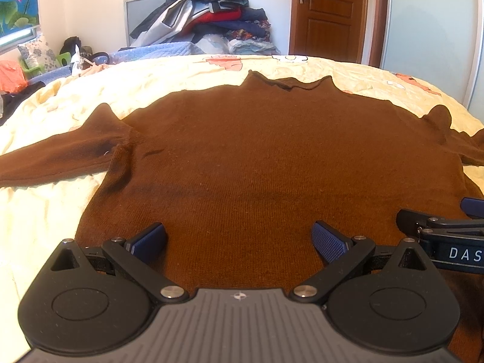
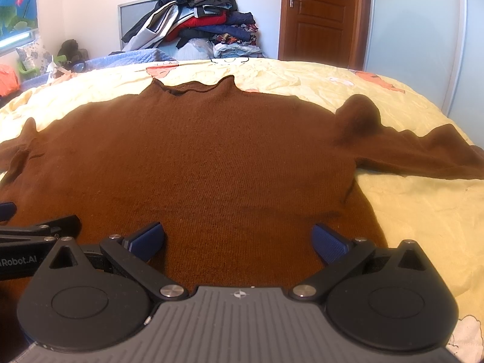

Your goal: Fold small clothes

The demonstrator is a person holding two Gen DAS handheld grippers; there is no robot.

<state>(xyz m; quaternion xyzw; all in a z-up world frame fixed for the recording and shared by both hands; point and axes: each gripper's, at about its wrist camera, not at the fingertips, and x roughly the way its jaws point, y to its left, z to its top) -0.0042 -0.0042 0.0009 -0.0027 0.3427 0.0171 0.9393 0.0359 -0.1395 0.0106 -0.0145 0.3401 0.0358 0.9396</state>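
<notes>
A brown knitted sweater (image 1: 248, 157) (image 2: 211, 157) lies flat on the bed, collar at the far end, one sleeve spread out to each side. My left gripper (image 1: 240, 242) hovers open over the sweater's near hem, left of centre, with nothing between its blue pads (image 1: 149, 242). My right gripper (image 2: 239, 242) is open too, over the hem's right part, its pads (image 2: 328, 243) apart and empty. Each gripper shows at the edge of the other's view: the right one (image 1: 447, 236) and the left one (image 2: 36, 230), side by side.
The bed carries a pale yellow printed sheet (image 1: 45, 205) (image 2: 417, 211). Behind it rises a heap of clothes (image 1: 208, 15) against the wall, with a wooden door (image 1: 329, 12) to the right. Cluttered items (image 1: 75, 54) stand at the far left.
</notes>
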